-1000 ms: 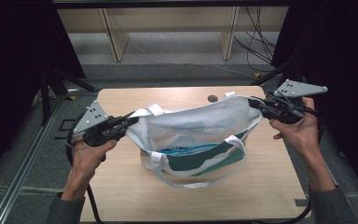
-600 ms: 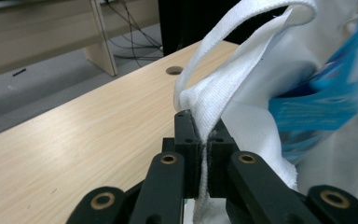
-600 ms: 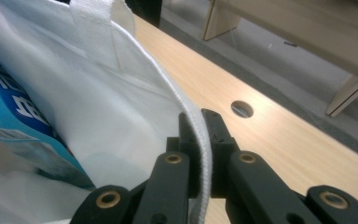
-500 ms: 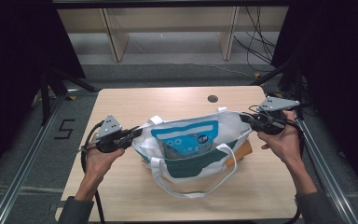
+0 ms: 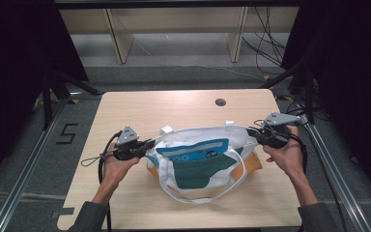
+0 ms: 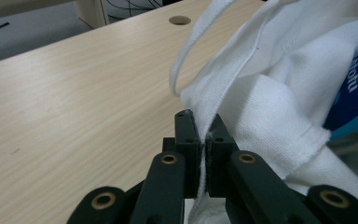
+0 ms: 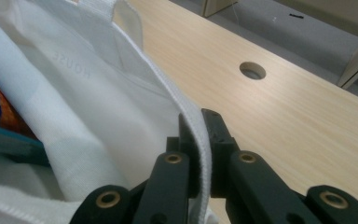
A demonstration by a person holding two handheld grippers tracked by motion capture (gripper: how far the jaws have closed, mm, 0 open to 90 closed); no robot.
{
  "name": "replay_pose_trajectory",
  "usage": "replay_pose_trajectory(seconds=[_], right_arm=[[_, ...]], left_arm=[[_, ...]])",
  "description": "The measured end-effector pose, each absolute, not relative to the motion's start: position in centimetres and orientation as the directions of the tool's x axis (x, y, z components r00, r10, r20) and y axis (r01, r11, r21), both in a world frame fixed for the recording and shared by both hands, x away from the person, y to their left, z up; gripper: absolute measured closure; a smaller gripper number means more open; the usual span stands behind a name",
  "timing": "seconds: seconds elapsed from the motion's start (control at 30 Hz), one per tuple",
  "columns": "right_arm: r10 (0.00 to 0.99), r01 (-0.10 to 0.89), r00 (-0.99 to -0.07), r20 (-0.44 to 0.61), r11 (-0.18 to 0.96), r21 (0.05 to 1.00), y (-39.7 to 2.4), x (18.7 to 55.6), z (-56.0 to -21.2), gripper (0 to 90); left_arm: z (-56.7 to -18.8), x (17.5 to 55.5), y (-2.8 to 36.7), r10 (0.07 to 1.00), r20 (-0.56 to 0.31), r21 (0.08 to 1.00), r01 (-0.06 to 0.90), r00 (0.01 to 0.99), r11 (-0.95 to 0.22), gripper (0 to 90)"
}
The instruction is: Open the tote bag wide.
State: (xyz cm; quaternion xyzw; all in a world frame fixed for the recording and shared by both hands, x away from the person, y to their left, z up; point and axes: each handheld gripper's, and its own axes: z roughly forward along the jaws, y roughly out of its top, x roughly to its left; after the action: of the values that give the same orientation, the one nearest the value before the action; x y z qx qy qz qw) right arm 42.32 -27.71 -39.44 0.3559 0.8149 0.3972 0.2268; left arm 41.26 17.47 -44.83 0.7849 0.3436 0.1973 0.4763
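Inside, white tote bag [image 5: 200,159] holding blue packet [image 5: 193,151], on wooden table [image 5: 174,111]

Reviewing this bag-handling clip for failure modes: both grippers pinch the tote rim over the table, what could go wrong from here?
1. Each gripper, left and right, pinches only a thin edge of the tote; the cloth could slip out under pull.
2. The blue packet shows at the mouth and might slide out if the tote tips.
3. The loose handle lies on the table and could snag.
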Motion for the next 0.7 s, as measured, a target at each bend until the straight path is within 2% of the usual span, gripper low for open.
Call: replay_pose_trajectory(seconds=[0.23, 0.33, 0.47, 0.57, 0.7], right_arm=[[0.770, 0.400, -0.632, -0.095, 0.428, 0.810, -27.8, 42.5, -42.0, 88.4], [0.773, 0.429, -0.629, -0.078, 0.429, 0.795, -27.6, 42.7, -42.5, 88.4], [0.767, 0.421, -0.631, -0.118, 0.466, 0.778, -27.2, 43.0, -43.3, 88.4], [0.774, 0.460, -0.625, -0.099, 0.468, 0.754, -27.1, 43.1, -44.4, 88.4], [0.770, 0.481, -0.634, -0.079, 0.472, 0.739, -27.2, 43.4, -45.6, 88.4]], left_arm=[[-46.8, 41.9, 17.1, 0.728, -0.035, 0.861, 0.390, 0.685, -0.326, 86.4], [-47.9, 42.1, 16.9, 0.729, -0.032, 0.845, 0.408, 0.684, -0.346, 86.3], [-49.3, 42.6, 16.8, 0.719, -0.031, 0.815, 0.434, 0.694, -0.384, 86.3], [-50.1, 42.7, 16.5, 0.737, -0.079, 0.807, 0.477, 0.671, -0.348, 86.3], [-50.6, 42.8, 16.4, 0.734, -0.079, 0.791, 0.490, 0.675, -0.366, 86.3]])
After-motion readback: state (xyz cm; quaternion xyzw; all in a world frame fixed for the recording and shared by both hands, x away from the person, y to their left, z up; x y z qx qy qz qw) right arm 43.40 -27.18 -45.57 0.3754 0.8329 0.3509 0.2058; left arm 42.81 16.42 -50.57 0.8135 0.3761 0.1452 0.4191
